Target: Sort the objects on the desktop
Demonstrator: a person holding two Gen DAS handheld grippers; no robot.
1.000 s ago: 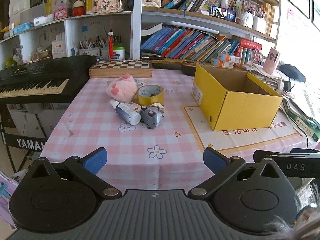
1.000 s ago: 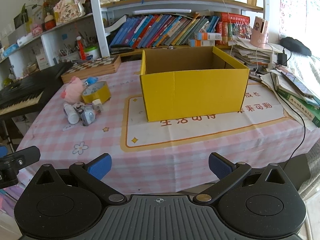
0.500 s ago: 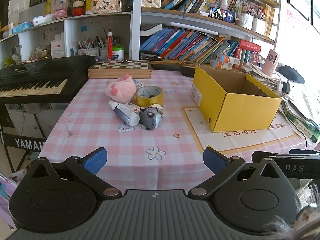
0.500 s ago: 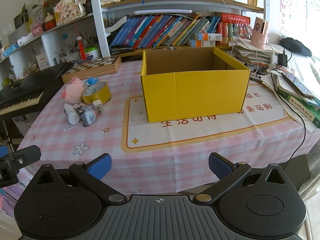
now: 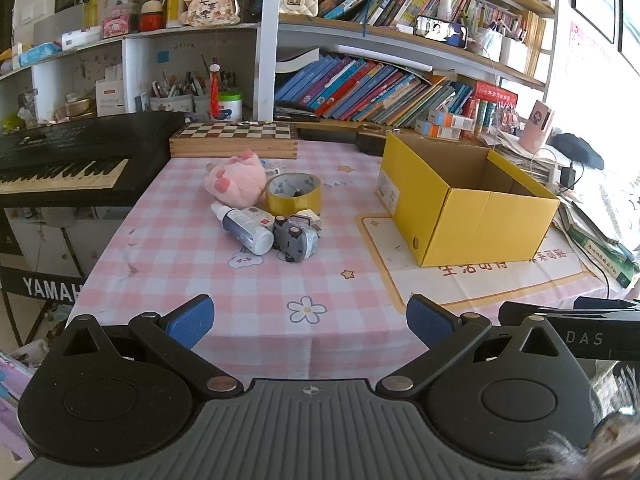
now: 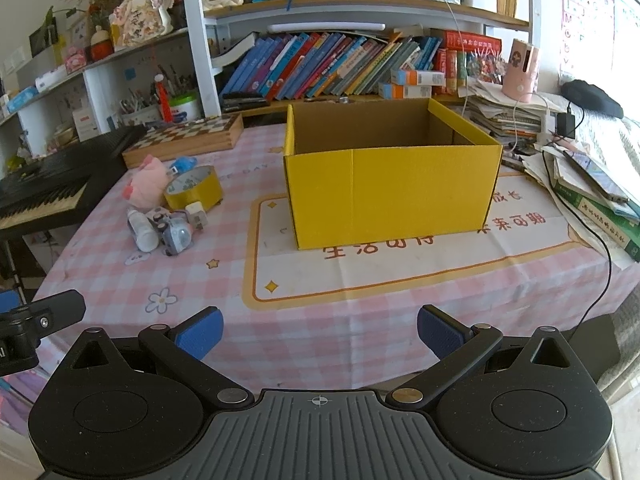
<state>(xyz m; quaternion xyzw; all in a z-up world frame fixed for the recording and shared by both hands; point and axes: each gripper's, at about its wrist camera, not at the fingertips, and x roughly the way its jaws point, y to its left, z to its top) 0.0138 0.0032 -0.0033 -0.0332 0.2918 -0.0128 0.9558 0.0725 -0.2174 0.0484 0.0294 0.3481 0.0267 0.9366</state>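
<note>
A pile of small objects lies on the pink checked tablecloth (image 5: pixel 280 280): a pink plush toy (image 5: pixel 236 180), a yellow tape roll (image 5: pixel 294 194), a white and grey bottle (image 5: pixel 242 228) lying down, and a grey toy car (image 5: pixel 296 236). An open, empty yellow cardboard box (image 5: pixel 464 200) stands to their right. The same pile (image 6: pixel 168 208) and box (image 6: pixel 392 188) show in the right wrist view. My left gripper (image 5: pixel 310 320) is open and empty at the table's near edge. My right gripper (image 6: pixel 318 332) is open and empty, in front of the box.
A wooden chessboard box (image 5: pixel 234 140) lies at the back of the table. A black keyboard (image 5: pixel 64 160) stands to the left. Bookshelves (image 5: pixel 380 84) fill the back. Stacked books, papers and cables (image 6: pixel 580 176) crowd the right edge.
Both grippers have stayed open. The left view has drawn back and risen slightly; the right view has barely shifted. Nothing on the table has moved.
</note>
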